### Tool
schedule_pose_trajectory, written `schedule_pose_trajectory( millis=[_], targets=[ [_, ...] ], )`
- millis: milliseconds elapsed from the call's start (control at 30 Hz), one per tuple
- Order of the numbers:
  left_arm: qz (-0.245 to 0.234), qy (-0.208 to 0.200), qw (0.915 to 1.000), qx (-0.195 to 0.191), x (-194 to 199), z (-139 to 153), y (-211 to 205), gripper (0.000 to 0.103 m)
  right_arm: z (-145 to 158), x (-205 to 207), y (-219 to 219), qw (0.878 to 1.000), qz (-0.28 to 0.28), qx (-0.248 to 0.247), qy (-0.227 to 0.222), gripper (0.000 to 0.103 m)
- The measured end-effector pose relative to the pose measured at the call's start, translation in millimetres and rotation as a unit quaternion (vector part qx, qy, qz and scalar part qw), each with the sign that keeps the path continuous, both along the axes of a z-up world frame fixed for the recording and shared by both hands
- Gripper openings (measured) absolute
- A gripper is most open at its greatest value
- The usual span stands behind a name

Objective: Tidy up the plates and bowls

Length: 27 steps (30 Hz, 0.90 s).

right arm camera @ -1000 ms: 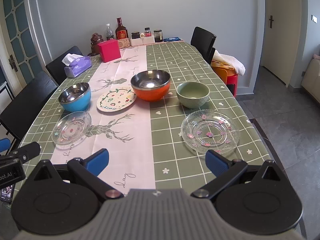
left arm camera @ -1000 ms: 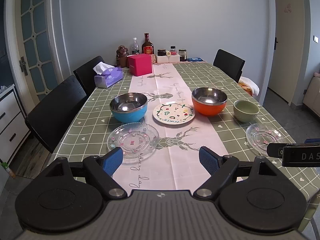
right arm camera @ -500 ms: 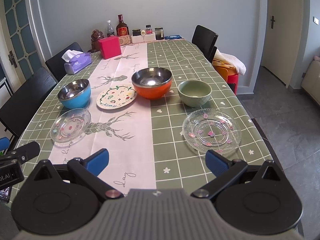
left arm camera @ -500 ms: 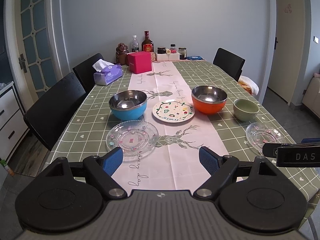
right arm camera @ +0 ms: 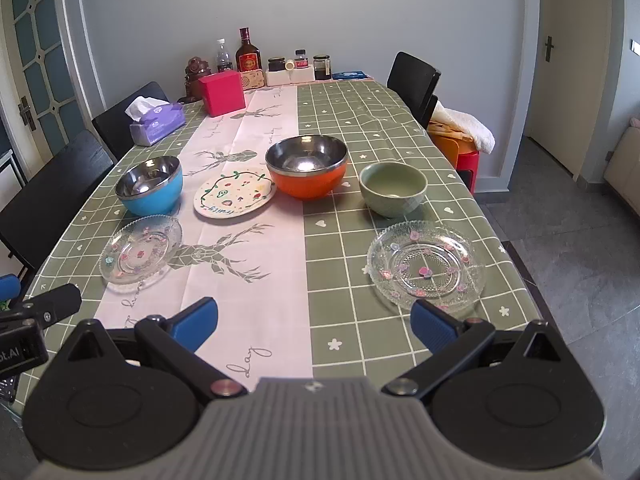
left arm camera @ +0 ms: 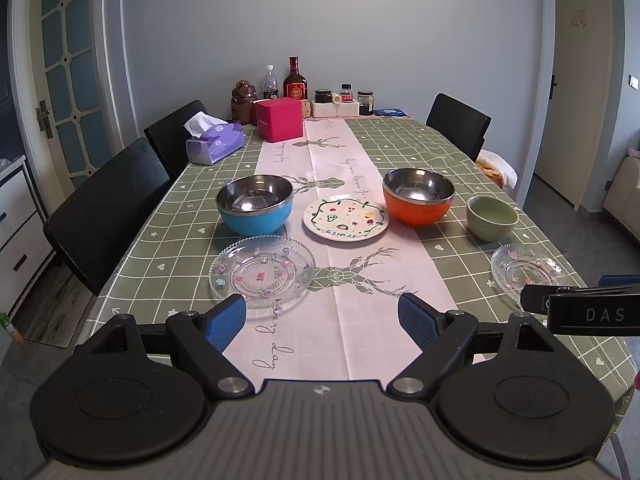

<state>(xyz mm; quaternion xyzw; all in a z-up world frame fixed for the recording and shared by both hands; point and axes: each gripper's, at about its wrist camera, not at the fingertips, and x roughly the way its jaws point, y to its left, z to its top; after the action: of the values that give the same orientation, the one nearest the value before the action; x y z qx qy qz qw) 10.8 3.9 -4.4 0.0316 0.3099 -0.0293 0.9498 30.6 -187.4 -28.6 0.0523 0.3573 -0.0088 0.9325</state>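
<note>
On the table stand a blue steel bowl point(left arm camera: 256, 205), a white painted plate point(left arm camera: 346, 218), an orange steel bowl point(left arm camera: 418, 195) and a small green bowl point(left arm camera: 491, 217) in a row. A glass plate point(left arm camera: 262, 271) lies in front of the blue bowl. A second glass plate point(right arm camera: 426, 266) lies in front of the green bowl point(right arm camera: 393, 187). My left gripper point(left arm camera: 322, 322) is open and empty, just short of the left glass plate. My right gripper point(right arm camera: 314, 322) is open and empty, its right finger near the right glass plate.
A purple tissue box point(left arm camera: 214, 142), a pink box point(left arm camera: 279, 119), bottles and jars point(left arm camera: 296, 82) stand at the far end. Black chairs point(left arm camera: 108, 204) line the left side, another point(left arm camera: 460, 124) the far right. An orange stool with towels point(right arm camera: 460, 136) stands right of the table.
Both grippers have drawn slightly back and lower, so the view has tilted a little. Nothing on the table moved. Both jaws stay open.
</note>
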Motion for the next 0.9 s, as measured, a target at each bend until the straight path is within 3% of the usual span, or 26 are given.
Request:
schedule_pose_trajectory(
  millis=[900],
  targets=[
    [-0.003, 0.007, 1.0, -0.003, 4.6, -4.6, -1.1, 0.101, -2.3, -1.3, 1.1, 1.0, 0.006, 0.001, 0.003, 0.1]
  ],
)
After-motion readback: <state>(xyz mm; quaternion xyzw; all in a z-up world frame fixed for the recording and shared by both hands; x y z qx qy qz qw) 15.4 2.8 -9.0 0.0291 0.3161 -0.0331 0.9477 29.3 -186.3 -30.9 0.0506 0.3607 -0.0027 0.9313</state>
